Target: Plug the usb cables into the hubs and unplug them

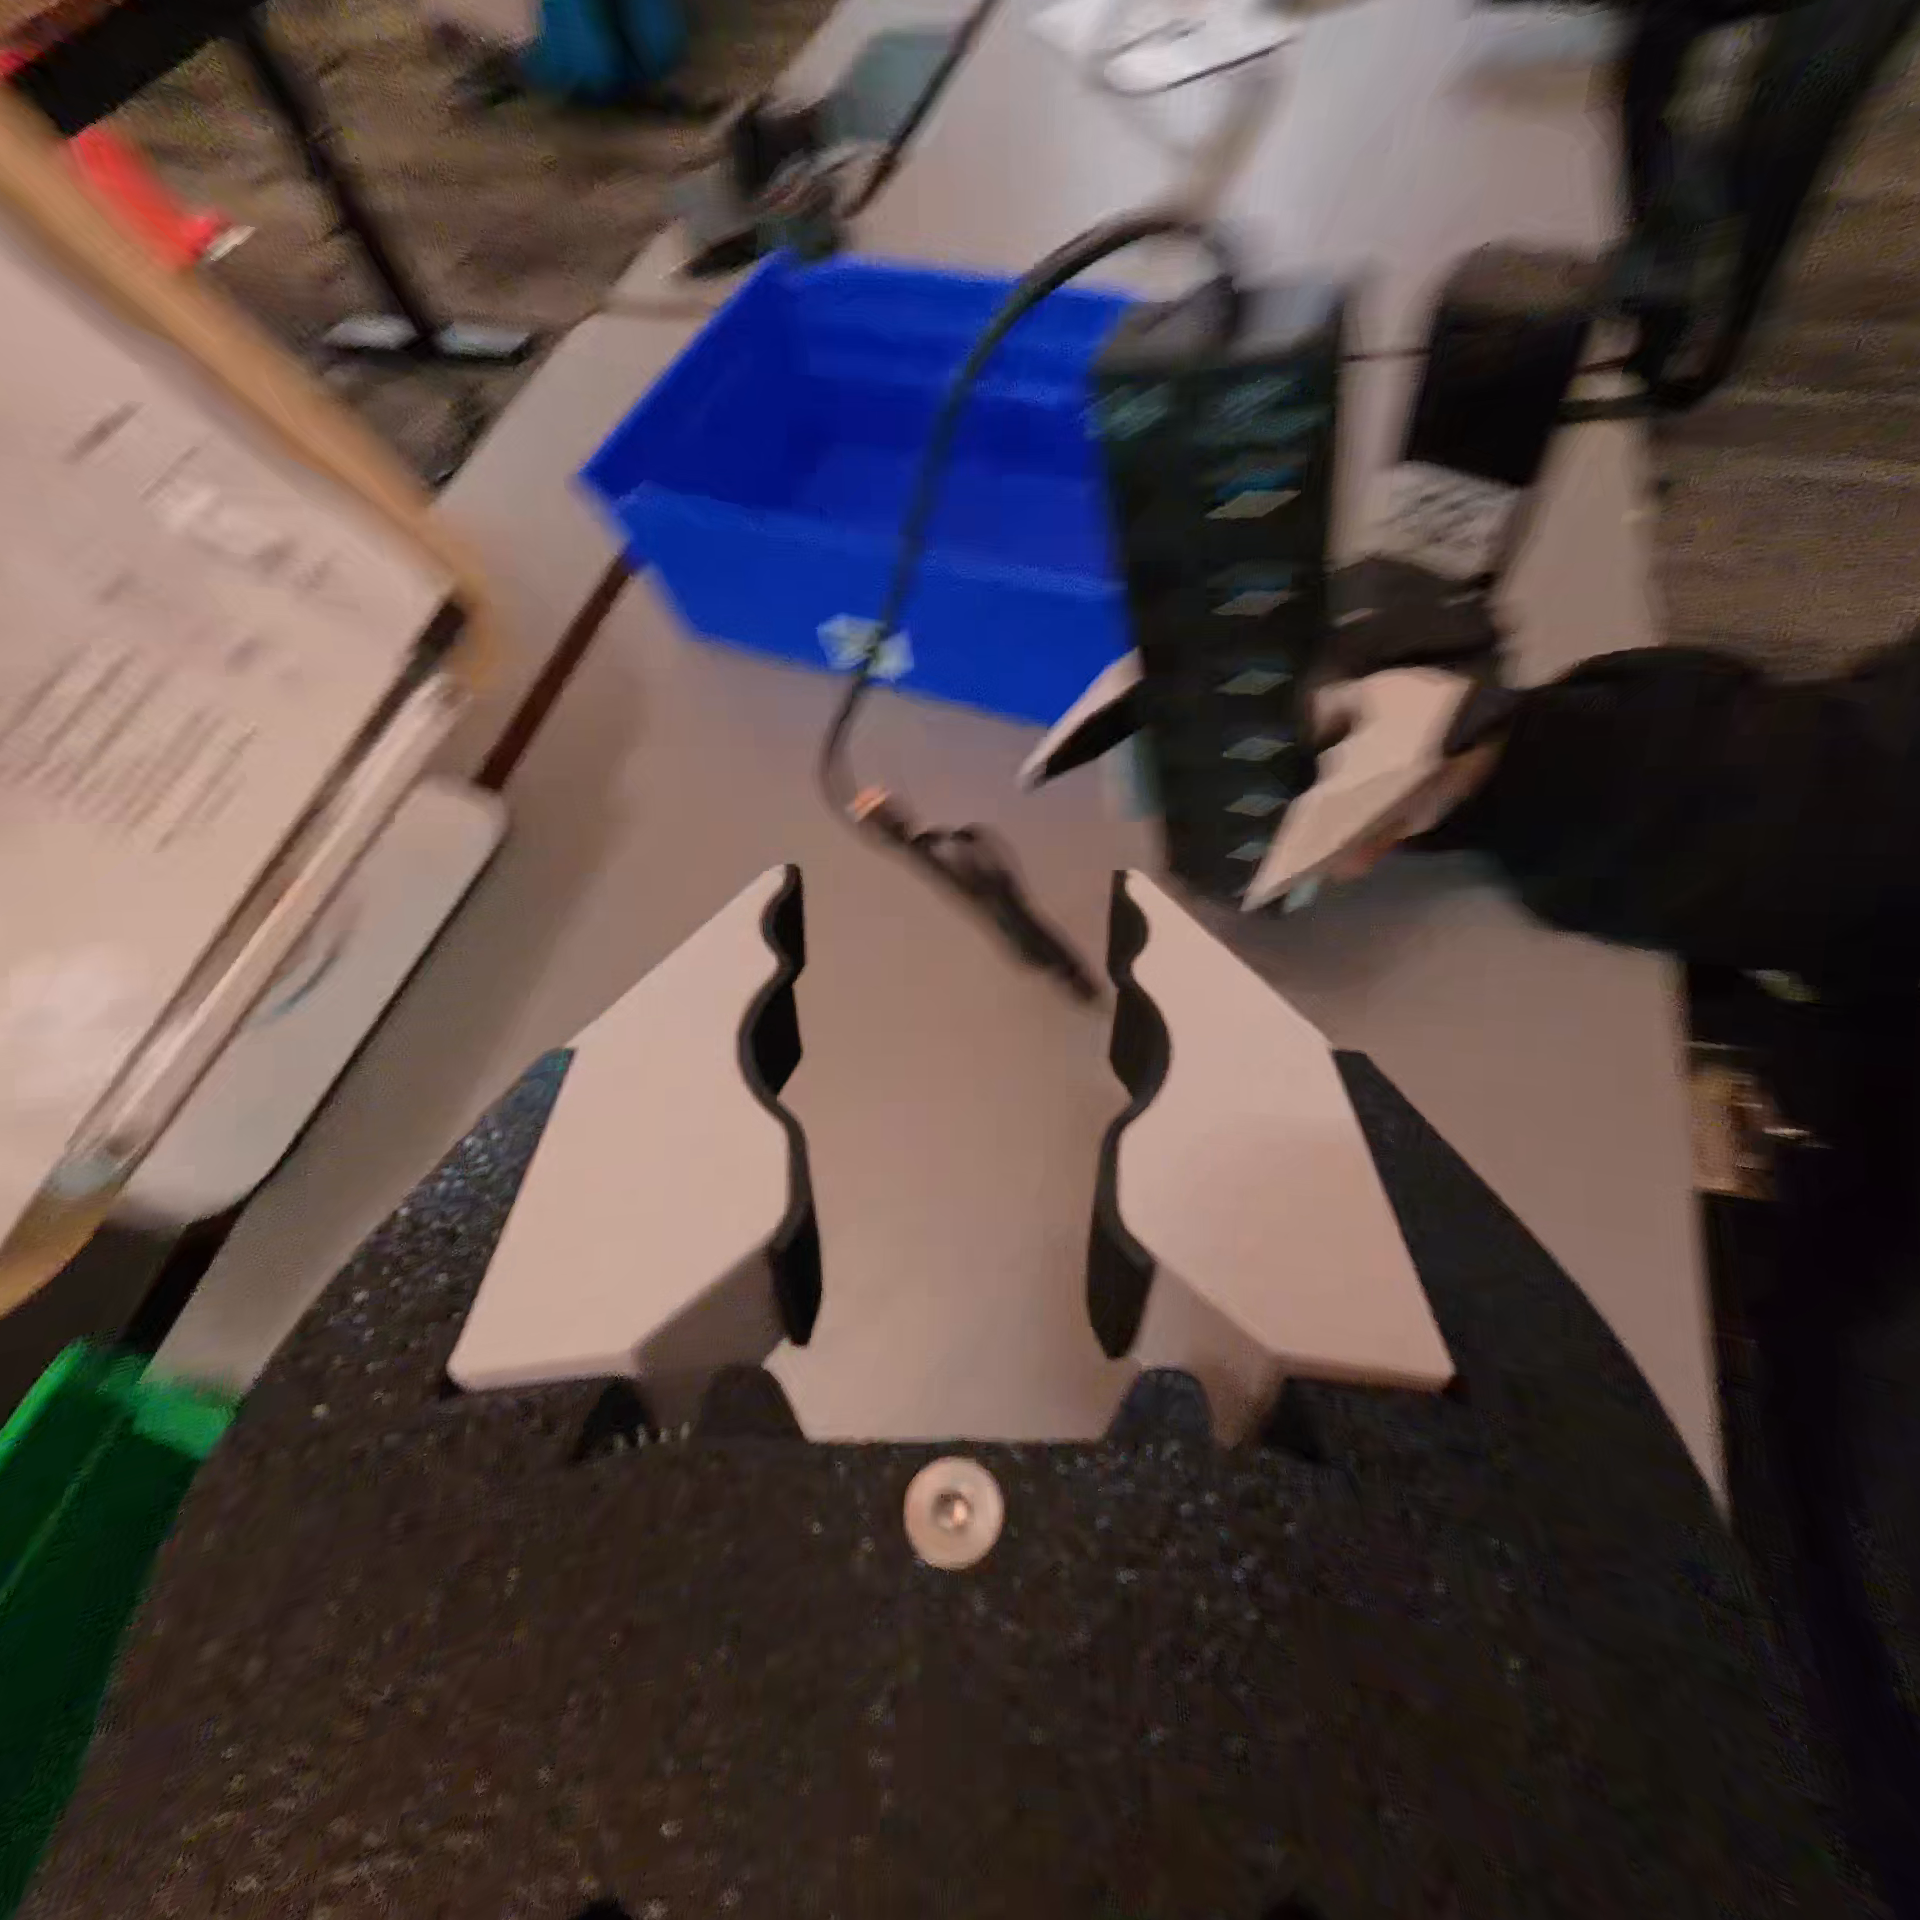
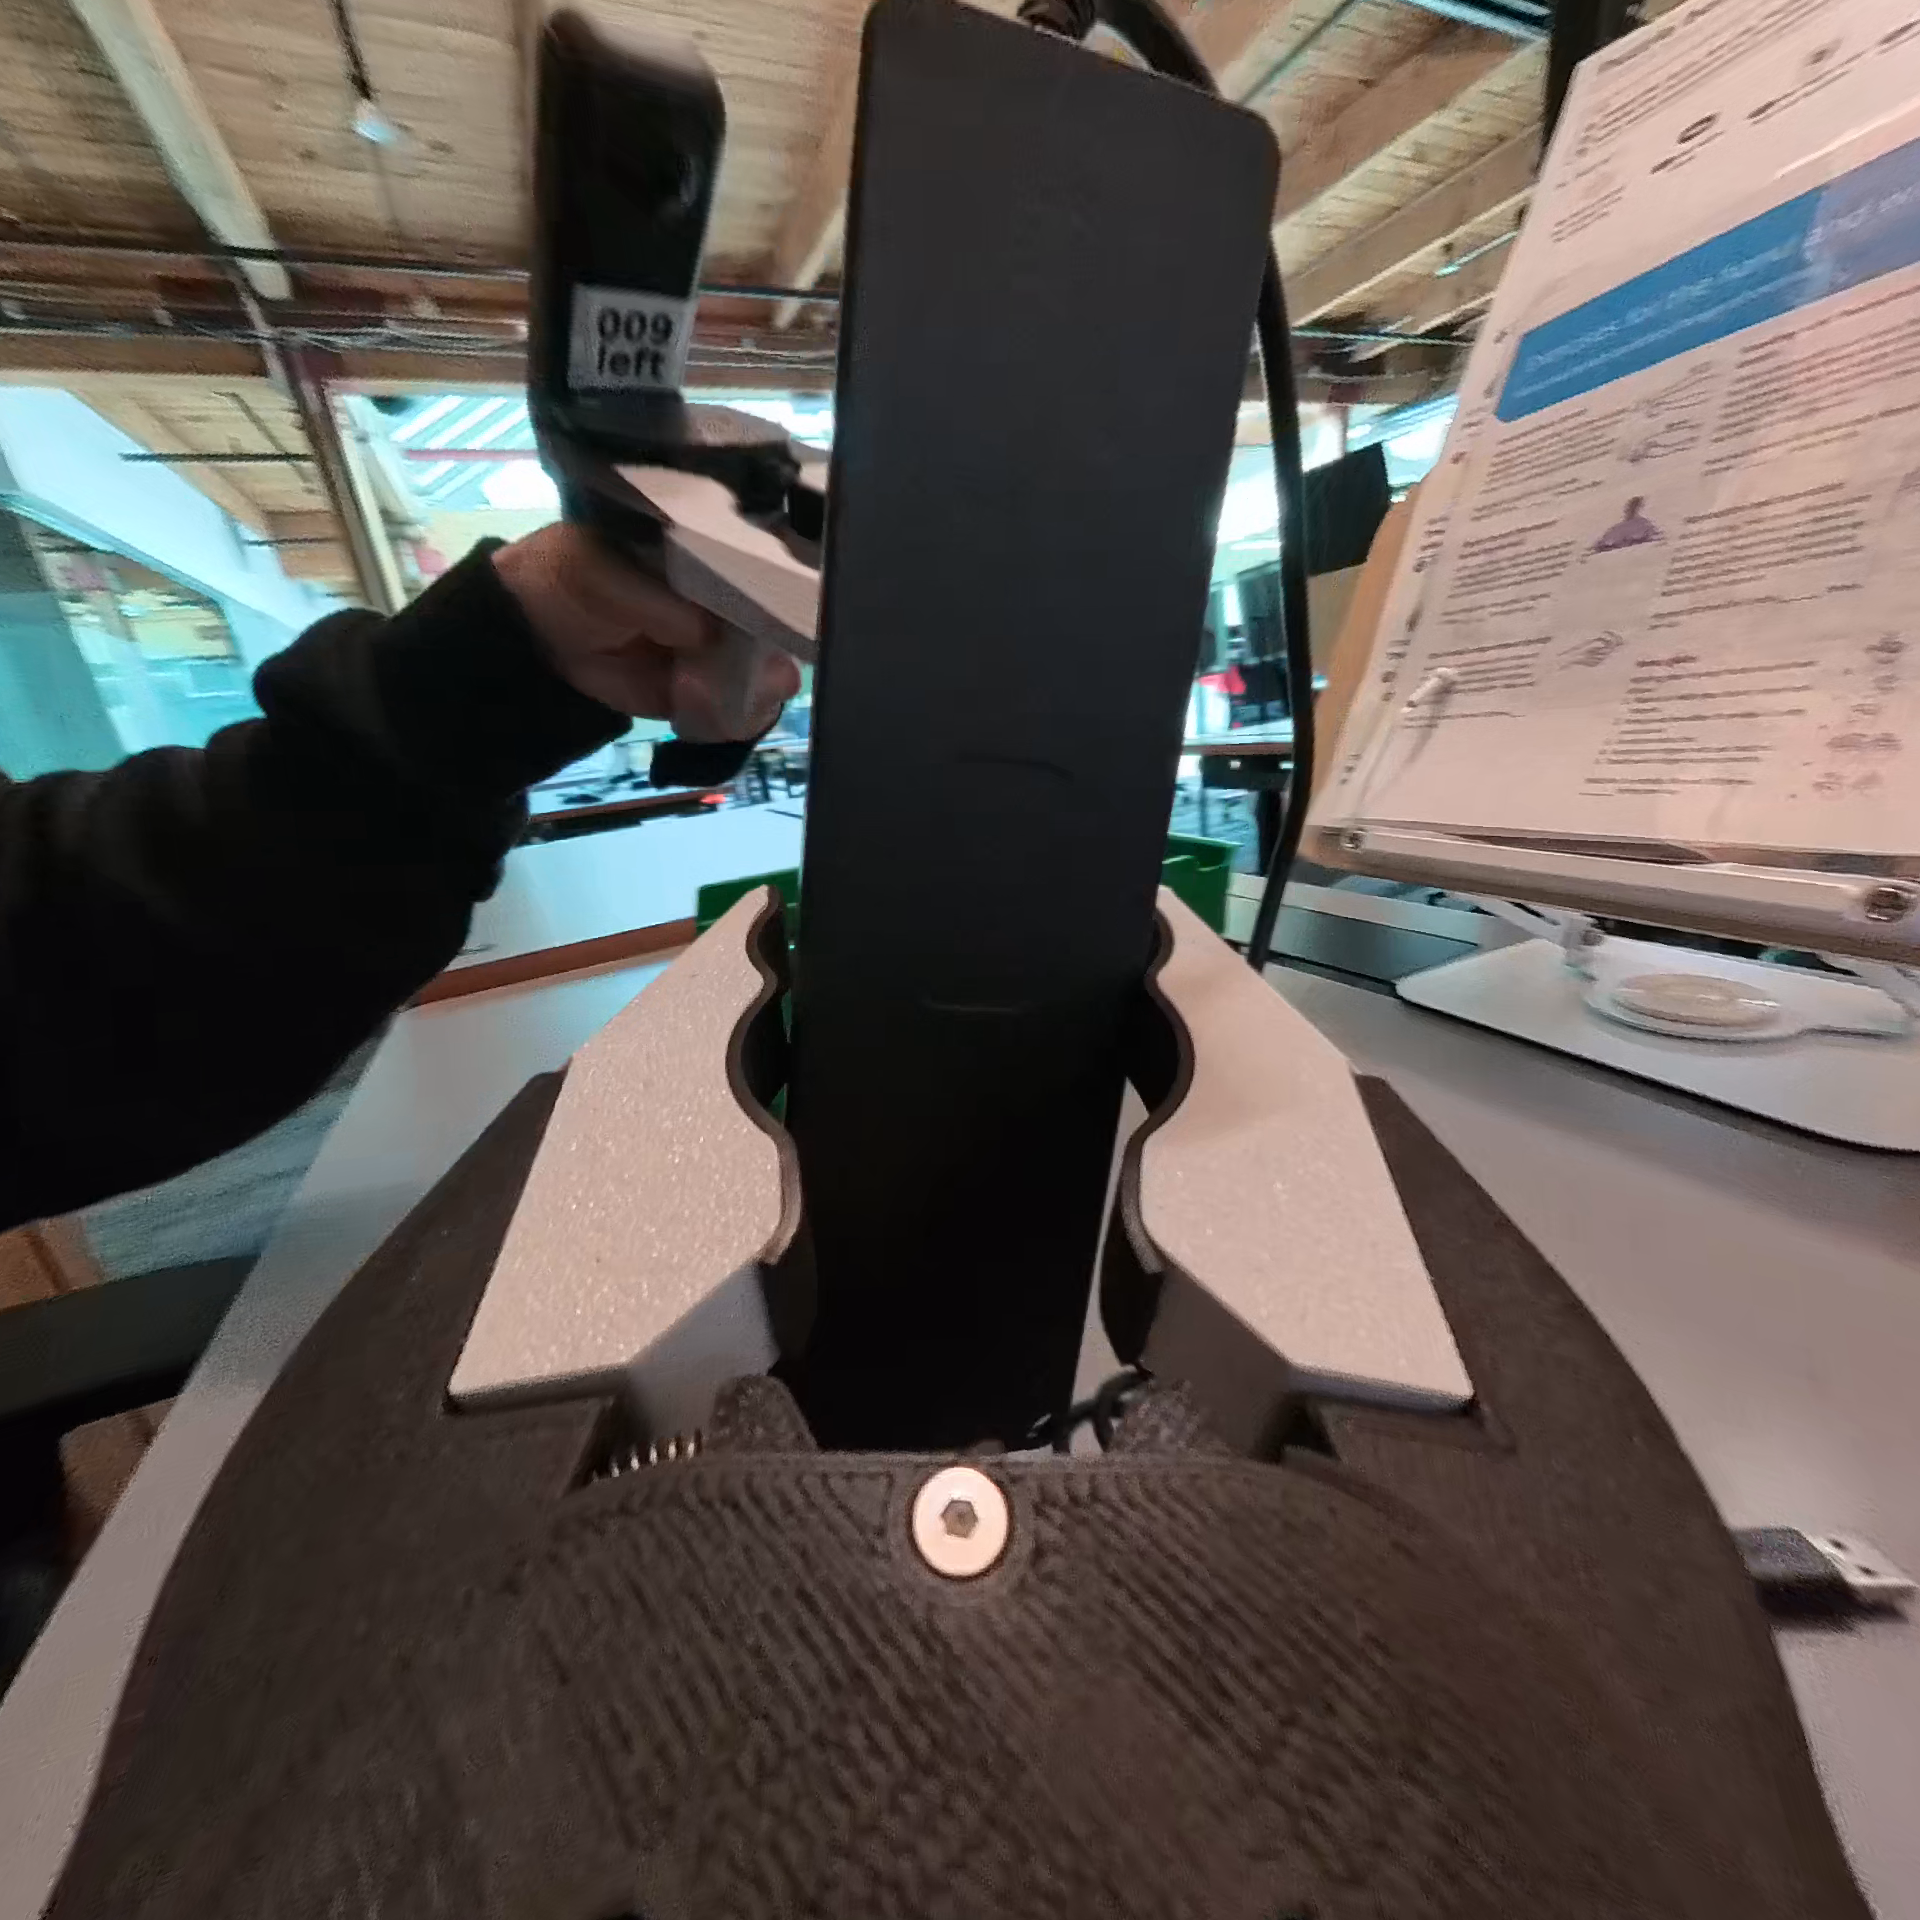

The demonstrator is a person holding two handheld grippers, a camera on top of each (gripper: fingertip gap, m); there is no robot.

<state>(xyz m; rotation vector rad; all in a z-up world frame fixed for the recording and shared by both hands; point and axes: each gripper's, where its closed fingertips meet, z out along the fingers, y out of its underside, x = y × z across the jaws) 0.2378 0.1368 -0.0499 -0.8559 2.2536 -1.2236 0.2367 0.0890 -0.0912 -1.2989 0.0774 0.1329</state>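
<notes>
On your far left in the left wrist view sits a green bin (image 1: 73,1455) at the table edge, and above it a tilted document stand (image 1: 208,644) holding a printed sheet. Your left gripper (image 1: 956,894) hovers over the grey table (image 1: 935,1143) with its fingers spread and nothing between them. Just beyond its tips lies the loose end of a black USB cable (image 1: 914,582), its plug (image 1: 977,873) resting on the table; the cable arcs up past the blue bin (image 1: 862,488) toward the top of the hub. To the right, your right gripper (image 1: 1195,790) pinches the black USB hub (image 1: 1226,582), which stands upright with its row of ports facing the left gripper.

In the right wrist view, your hand (image 2: 623,623) holds the left gripper (image 2: 727,551) beside the hub (image 2: 1039,623). The right gripper's fingers (image 2: 665,1143) press against both sides of the hub's plain back. At the lower right, a second USB plug (image 2: 1829,1569) lies on the table.
</notes>
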